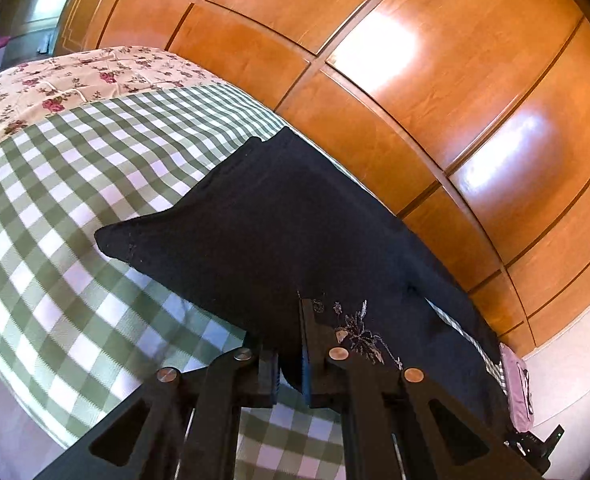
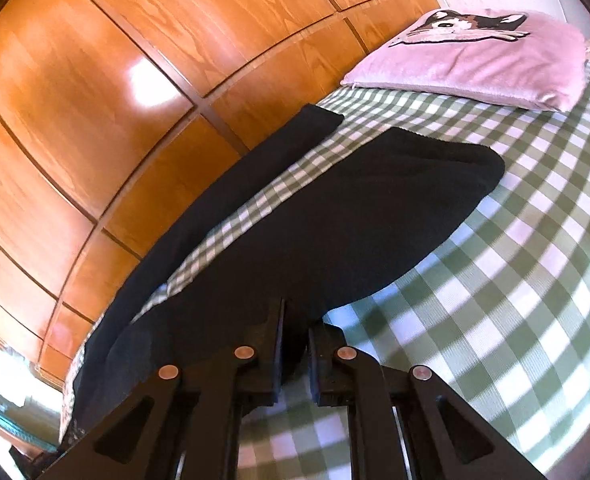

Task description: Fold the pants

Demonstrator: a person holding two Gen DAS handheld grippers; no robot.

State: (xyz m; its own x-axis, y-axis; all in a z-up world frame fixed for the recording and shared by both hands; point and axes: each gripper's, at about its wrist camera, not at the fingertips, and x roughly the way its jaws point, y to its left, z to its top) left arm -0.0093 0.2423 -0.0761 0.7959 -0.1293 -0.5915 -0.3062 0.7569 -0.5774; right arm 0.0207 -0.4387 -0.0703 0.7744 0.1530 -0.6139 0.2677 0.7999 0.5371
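Observation:
Black pants (image 1: 279, 220) lie on a green and white checked bedspread (image 1: 75, 208), along the bed's far side by the wardrobe. A small floral embroidery (image 1: 359, 332) shows on the cloth near my left gripper (image 1: 291, 364), which is shut on a raised edge of the pants. In the right wrist view the pants (image 2: 355, 216) show as two black legs with a strip of bedspread (image 2: 515, 280) between them. My right gripper (image 2: 295, 356) is shut on the near edge of the nearer leg, lifted slightly off the bed.
A glossy wooden wardrobe (image 1: 435, 92) runs close behind the bed. A pink cushion with a cat face (image 2: 483, 60) lies at the bed's head; it also shows in the left wrist view (image 1: 519, 392). A floral sheet (image 1: 67, 80) covers the far end.

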